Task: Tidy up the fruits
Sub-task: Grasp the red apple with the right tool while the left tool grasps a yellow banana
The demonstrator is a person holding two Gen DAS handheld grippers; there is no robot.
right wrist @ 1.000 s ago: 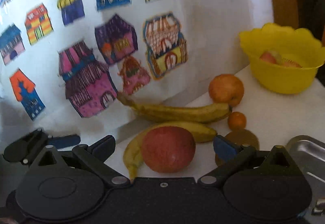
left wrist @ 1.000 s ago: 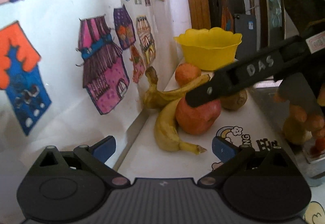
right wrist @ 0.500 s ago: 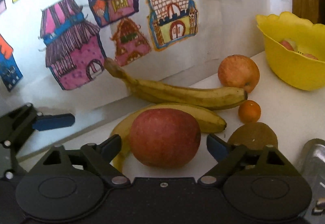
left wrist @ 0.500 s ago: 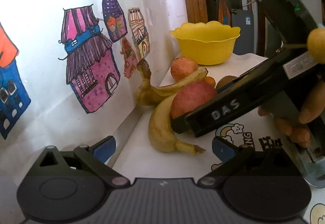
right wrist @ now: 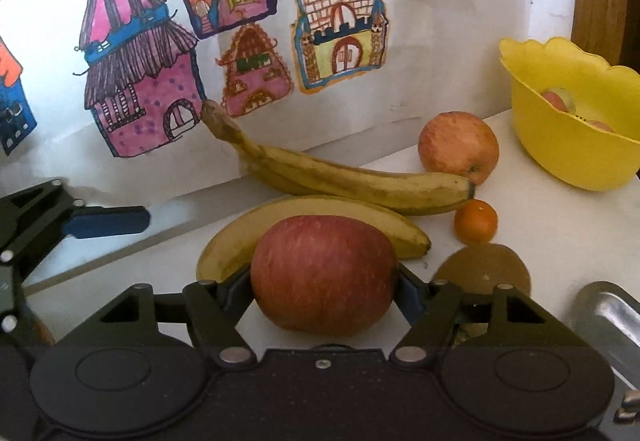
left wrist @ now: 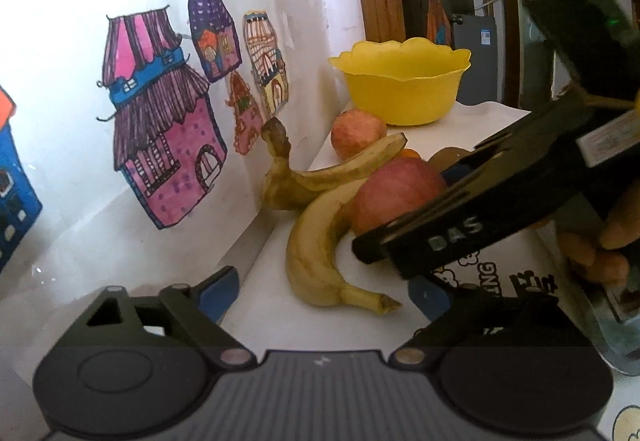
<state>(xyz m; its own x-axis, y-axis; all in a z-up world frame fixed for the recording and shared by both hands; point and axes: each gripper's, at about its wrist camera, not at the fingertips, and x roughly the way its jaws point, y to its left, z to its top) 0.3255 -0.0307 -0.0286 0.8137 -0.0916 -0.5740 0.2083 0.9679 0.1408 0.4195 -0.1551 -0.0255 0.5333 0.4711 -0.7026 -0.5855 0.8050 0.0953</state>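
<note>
On the white worktop (right wrist: 560, 225), beside two bananas (right wrist: 360, 181), the right tongs (right wrist: 324, 281) have just closed onto the red apple (right wrist: 324, 273); the left tongs (left wrist: 324, 293) gape empty, narrowing slightly.

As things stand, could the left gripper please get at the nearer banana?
Probably yes: the left gripper is open, the nearer banana lies just ahead, and the right gripper only crosses beside it, around the red apple.

White table (right wrist: 560, 233): fruit, yellow bowl (right wrist: 568, 157)
</note>
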